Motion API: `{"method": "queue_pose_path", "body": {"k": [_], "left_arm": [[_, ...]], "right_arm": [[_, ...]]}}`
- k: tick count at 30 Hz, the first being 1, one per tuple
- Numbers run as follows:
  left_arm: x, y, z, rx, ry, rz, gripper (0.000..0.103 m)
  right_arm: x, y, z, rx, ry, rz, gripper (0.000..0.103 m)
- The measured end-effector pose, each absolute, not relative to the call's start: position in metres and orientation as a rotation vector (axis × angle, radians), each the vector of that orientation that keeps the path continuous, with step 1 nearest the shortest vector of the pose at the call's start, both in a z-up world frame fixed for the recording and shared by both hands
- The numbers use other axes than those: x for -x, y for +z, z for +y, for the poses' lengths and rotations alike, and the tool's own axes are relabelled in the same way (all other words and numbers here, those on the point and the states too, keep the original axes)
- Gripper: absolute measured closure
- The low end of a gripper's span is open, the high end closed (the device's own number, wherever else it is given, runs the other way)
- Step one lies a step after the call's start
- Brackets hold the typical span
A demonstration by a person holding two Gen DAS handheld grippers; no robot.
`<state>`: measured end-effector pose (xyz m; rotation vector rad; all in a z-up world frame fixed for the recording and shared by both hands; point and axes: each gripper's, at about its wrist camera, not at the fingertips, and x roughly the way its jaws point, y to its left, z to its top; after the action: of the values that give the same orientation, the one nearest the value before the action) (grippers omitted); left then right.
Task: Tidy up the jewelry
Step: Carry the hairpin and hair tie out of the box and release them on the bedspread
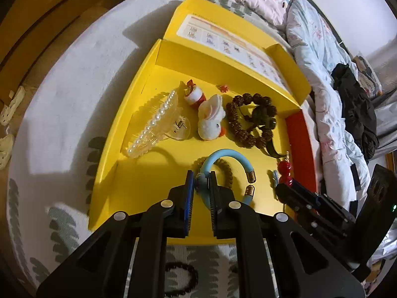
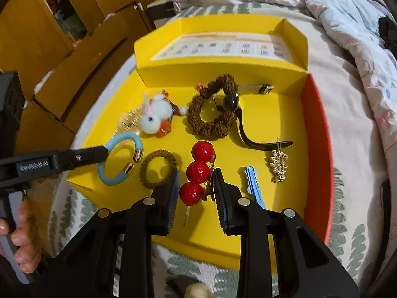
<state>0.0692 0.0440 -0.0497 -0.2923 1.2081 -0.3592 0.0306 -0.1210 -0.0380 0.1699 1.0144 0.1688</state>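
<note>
An open yellow box (image 1: 139, 173) lies on the bed and holds the jewelry. My left gripper (image 1: 201, 181) is shut on a light-blue open bangle (image 1: 228, 154) with gold end caps, held just above the box floor. Seen from the right wrist, that left gripper (image 2: 104, 152) pinches the bangle (image 2: 116, 181) at its back curve. My right gripper (image 2: 196, 183) is shut on a hair clip with three red balls (image 2: 198, 171); the lowest ball and the gold clip sit between the pads. The left wrist view shows the right gripper (image 1: 285, 188) at the box's right edge with the red balls (image 1: 285, 170).
In the box (image 2: 273, 211): a brown hair tie (image 2: 157, 168), blue hair clip (image 2: 253, 186), gold rhinestone clip (image 2: 279, 165), brown bead bracelet (image 2: 211, 114), plush duck clip (image 2: 153, 119), pearl claw clip (image 1: 153, 124). A black bead bracelet (image 1: 181, 280) lies on the sheet. Rumpled quilts lie to the right.
</note>
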Motion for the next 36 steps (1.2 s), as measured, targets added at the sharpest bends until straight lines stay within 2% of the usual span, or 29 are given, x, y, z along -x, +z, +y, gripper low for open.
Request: {"method": "queue_pose_path", "body": {"k": [13, 23, 36], "left_arm": [[-0.008, -0.031, 0.074, 0.218, -0.324, 1.162, 0.091], [0.025, -0.064, 0.107, 0.175, -0.231, 1.244, 0.091], [0.024, -0.107, 0.105, 0.098, -0.126, 1.335, 0.091]], "right_arm": [[0.041, -0.004, -0.145, -0.177, 0.130, 0.985, 0.075], [0.101, -0.038, -0.169, -0.157, 0.043, 1.088, 0.074], [0.093, -0.080, -0.167, -0.129, -0.007, 1.189, 0.074]]}}
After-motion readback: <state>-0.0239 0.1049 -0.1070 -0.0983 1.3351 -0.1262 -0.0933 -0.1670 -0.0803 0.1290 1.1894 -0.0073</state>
